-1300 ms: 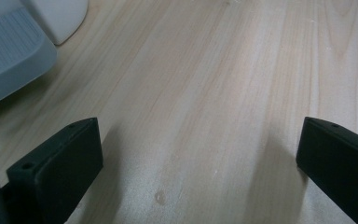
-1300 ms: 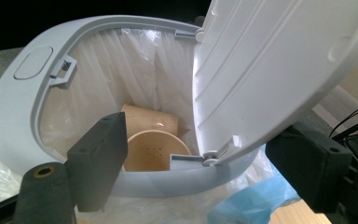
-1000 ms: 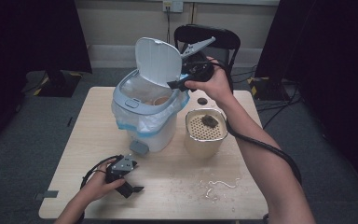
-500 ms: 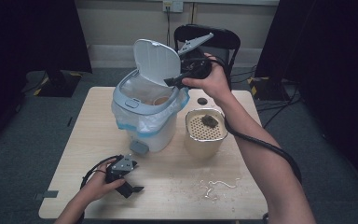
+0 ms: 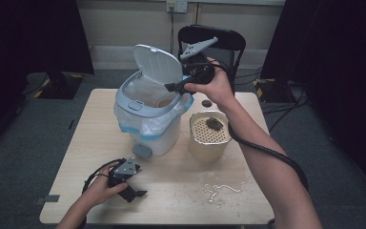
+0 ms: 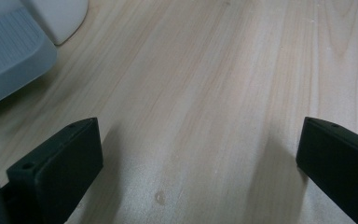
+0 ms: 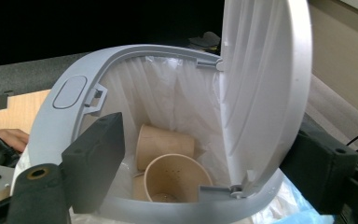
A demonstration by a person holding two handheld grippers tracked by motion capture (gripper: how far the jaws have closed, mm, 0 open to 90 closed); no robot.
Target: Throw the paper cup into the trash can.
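ITEM: bin (image 5: 147, 129), white w/ grey rim, plastic liner; stands on surface (image 5: 181, 181), mid-left. Lid (image 5: 158, 64) hinged up, near upright. Inside: paper cups (image 7: 170, 168), at least two, lying low in the liner.

R hand-held gripper (image 5: 174, 87): at bin mouth, just below the raised lid's edge. Jaws wide apart, have just been opening; in right gripper view they straddle the lid's lower edge and hinge corner, pads not pressing, nothing held.

L hand-held gripper (image 5: 132, 191): resting on surface near front-left, jaws wide, bare wood between them, nothing held. Bin's foot pedal (image 6: 9, 60) close by in its own view.

Nearby: beige perforated container (image 5: 210, 136) w/ dark clump on top, just right of bin; pale scraps (image 5: 224, 190) on surface in front.

RISKS (judged):
- Lid looks unsupported; if it isn't latched it could drop shut onto the R jaws or snap down hard.
- R jaw could snag the liner on withdrawal, pulling it off the rim.
- Sideways knock by R forearm could tip the beige container, spilling the clump.
- Cable trailing from R arm could drag across the scraps.
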